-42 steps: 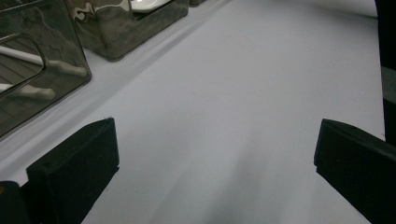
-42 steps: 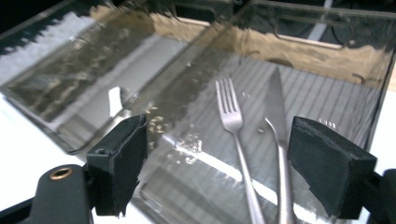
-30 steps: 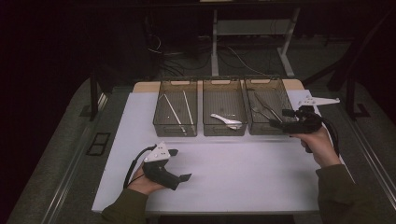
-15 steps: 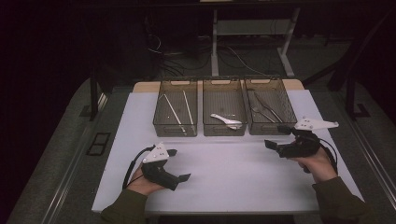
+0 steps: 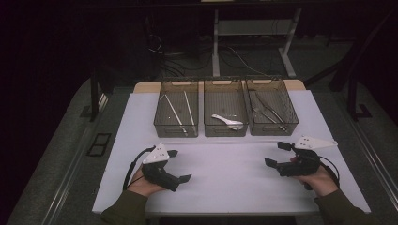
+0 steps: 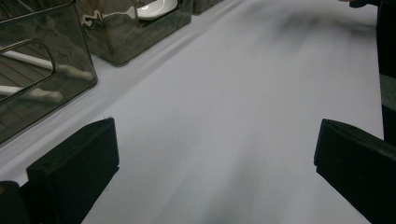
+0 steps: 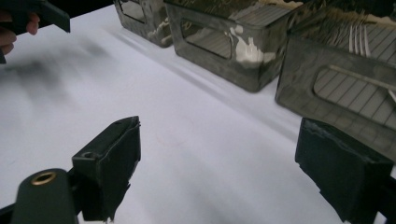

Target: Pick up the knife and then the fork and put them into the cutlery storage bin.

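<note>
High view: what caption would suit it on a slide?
Two hand-held grippers, left and right, rest open on a white table before three bins of cutlery.

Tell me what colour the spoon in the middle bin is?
White. The curved plastic spoon lies in the middle see-through bin, best seen in the high view.

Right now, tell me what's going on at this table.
A person holds a gripper in each hand over a white table. The left gripper and the right gripper are both open and hold nothing, low over the bare near part of the table. Beyond them stand three bins in a row: the left bin holds chopsticks, the middle bin a white spoon, the right bin forks.
</note>
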A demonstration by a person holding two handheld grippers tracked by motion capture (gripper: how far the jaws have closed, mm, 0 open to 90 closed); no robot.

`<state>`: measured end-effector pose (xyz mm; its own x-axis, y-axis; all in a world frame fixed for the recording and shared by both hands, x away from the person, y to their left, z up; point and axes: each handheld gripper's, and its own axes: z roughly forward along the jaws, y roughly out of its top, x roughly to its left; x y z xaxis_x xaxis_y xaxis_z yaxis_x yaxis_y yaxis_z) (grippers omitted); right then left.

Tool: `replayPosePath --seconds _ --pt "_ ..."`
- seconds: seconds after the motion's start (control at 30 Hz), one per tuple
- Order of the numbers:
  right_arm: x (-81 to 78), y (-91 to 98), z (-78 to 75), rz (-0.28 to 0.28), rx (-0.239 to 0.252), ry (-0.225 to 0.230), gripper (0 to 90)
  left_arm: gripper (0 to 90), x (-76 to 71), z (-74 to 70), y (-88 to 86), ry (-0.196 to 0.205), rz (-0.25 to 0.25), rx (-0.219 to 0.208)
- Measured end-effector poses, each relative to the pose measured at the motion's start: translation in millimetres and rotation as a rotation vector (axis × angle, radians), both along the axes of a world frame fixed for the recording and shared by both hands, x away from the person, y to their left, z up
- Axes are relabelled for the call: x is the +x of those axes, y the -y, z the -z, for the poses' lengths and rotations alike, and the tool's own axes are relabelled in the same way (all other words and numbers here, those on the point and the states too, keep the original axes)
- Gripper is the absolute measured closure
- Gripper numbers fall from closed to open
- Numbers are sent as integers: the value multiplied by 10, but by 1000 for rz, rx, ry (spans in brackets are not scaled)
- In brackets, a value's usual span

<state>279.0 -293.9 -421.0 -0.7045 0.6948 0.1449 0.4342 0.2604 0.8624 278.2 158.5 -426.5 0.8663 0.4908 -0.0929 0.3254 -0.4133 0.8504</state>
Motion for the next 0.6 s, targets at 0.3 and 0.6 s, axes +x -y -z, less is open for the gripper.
replayPosePath --seconds 0.3,0.6 --pt "-124 52 168 6 13 -31 142 0 -5 -1 1 0 2 -5" --pt "-205 95 204 19 -6 -13 142 0 -9 5 3 -4 4 1"
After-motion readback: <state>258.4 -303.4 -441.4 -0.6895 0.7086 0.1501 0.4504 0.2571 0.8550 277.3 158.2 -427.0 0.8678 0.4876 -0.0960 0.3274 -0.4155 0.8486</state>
